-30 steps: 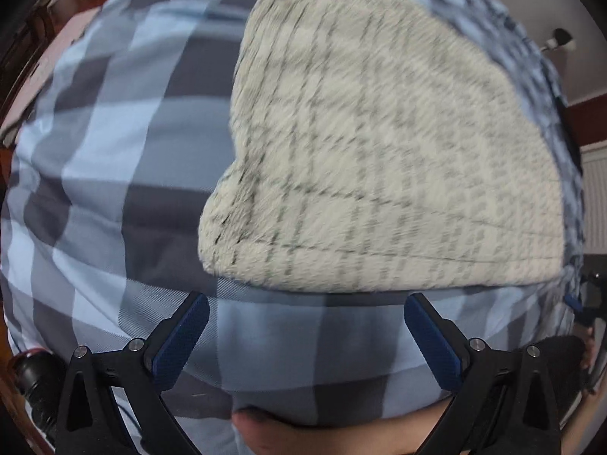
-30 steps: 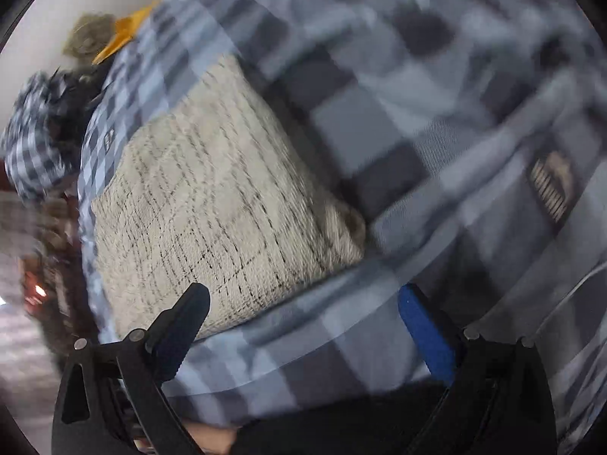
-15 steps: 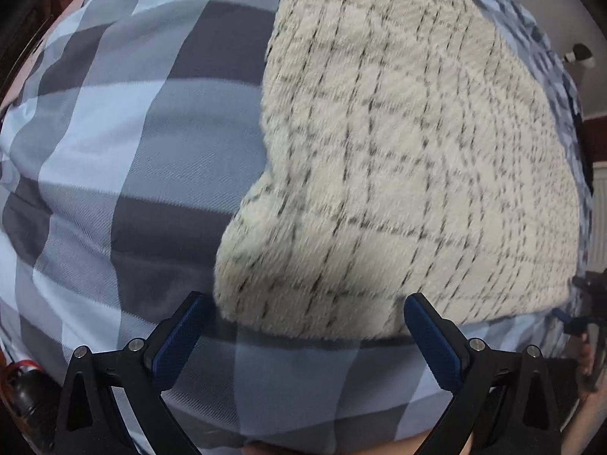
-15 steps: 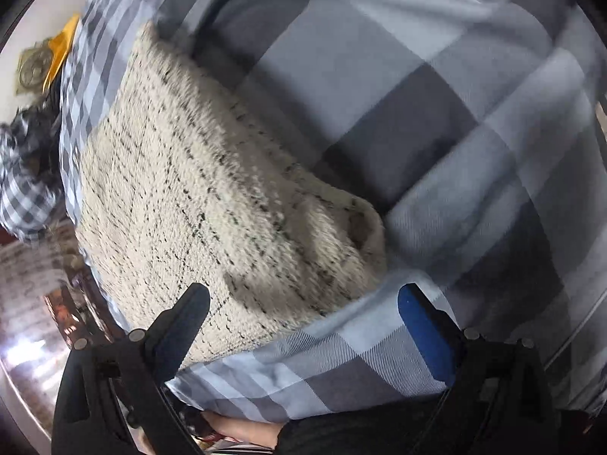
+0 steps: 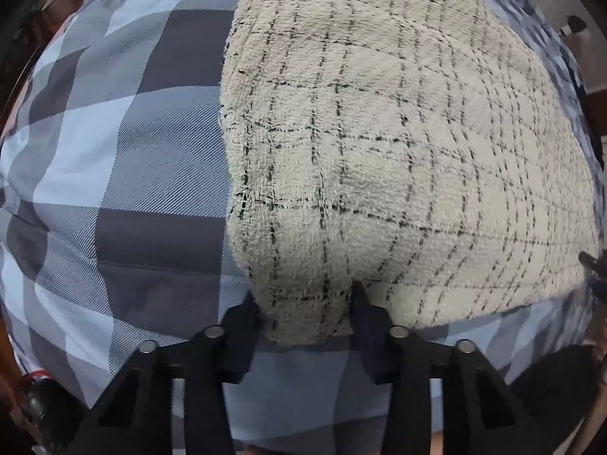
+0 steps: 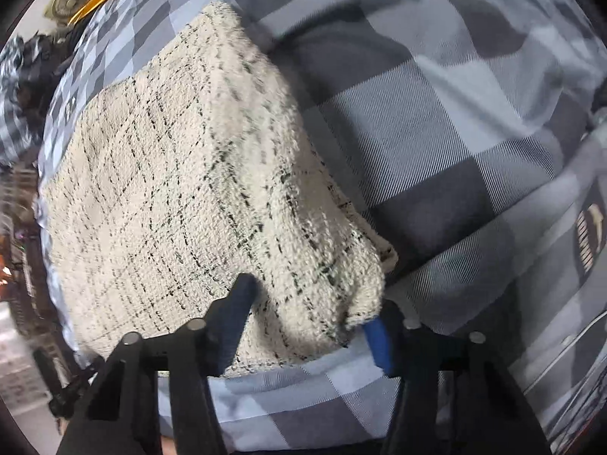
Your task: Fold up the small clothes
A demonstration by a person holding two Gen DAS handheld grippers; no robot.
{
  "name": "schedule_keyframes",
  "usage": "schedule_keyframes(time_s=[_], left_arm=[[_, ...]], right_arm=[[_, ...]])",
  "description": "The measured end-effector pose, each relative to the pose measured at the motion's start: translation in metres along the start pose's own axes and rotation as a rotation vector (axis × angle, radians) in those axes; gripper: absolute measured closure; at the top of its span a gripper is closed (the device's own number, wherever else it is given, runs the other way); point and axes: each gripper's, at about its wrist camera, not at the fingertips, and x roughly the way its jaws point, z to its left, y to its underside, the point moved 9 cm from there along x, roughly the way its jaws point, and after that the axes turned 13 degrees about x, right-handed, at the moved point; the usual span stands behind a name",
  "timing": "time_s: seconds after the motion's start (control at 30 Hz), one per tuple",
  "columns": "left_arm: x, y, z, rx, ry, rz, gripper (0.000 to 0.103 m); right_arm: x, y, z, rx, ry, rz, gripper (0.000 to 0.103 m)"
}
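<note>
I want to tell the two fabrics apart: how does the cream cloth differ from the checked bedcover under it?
The cream cloth is fuzzy with thin black grid lines; the checked bedcover is smooth twill in big blue-grey squares. The cloth is smaller and lies on top, bunched in both grippers; the bedcover lies spread. Both are checked.

I see the cream garment (image 5: pixel 379 151) as nubby, rough woven cloth with broken black thread lines – fuzzy at its edges. Under it, the checked bedcover (image 5: pixel 125 151) is smooth twill cloth, matt, fine diagonal ribs visible. Gripper fingers (image 6: pixel 227 322) look like matt black plastic – silvery metal pins at the joints, one blue pad (image 6: pixel 377 341).
</note>
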Motion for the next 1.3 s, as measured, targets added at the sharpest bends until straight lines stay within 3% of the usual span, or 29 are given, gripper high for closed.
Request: schedule_keyframes(time_s=[0.1,0.2,0.3,0.43,0.53,0.57,0.63,0.73,0.9,0.97,1.03,1.1,1.17,1.3], left_arm=[[-0.015,0.001,-0.011,-0.012,0.035,-0.047,0.077],[-0.045,0.001,-0.025,-0.03,0.115,-0.137,0.079],[-0.079,0.005,-0.037,-0.05,0.244,-0.242,0.081],[-0.117,0.013,-0.043,-0.041,0.352,-0.321,0.082],[-0.159,0.018,-0.039,-0.099,0.536,-0.458,0.082],[-0.175,0.027,-0.037,-0.095,0.553,-0.495,0.082],[-0.195,0.045,-0.035,-0.073,0.572,-0.519,0.082],[-0.203,0.07,-0.045,-0.019,0.591,-0.494,0.083],[-0.195,0.097,-0.054,0.061,0.54,-0.408,0.082],[-0.186,0.087,-0.056,0.058,0.529,-0.373,0.082],[-0.177,0.069,-0.051,0.019,0.546,-0.369,0.082],[-0.172,0.039,-0.036,-0.08,0.596,-0.424,0.082],[-0.168,0.0,-0.018,-0.199,0.646,-0.497,0.082],[-0.141,-0.066,0.009,-0.367,0.647,-0.529,0.082]], right_arm=[[-0.01,0.006,0.013,-0.038,-0.017,-0.046,0.081],[-0.028,0.015,0.019,-0.066,-0.106,-0.068,0.088],[-0.046,0.025,0.015,-0.071,-0.22,-0.053,0.091],[-0.067,0.039,0.009,-0.01,-0.424,0.006,0.092],[-0.089,0.058,0.009,0.007,-0.575,0.076,0.093],[-0.096,0.064,0.007,-0.004,-0.598,0.089,0.093],[-0.114,0.077,-0.003,-0.017,-0.664,0.122,0.093],[-0.127,0.088,-0.019,-0.004,-0.726,0.173,0.093],[-0.108,0.094,-0.035,0.021,-0.707,0.203,0.093],[-0.098,0.085,-0.025,0.055,-0.718,0.232,0.093],[-0.096,0.069,-0.014,0.121,-0.79,0.272,0.093],[-0.105,0.049,-0.006,0.188,-0.888,0.298,0.093],[-0.111,0.02,0.011,0.235,-0.953,0.272,0.093],[-0.105,-0.053,0.049,0.285,-0.972,0.193,0.094]])
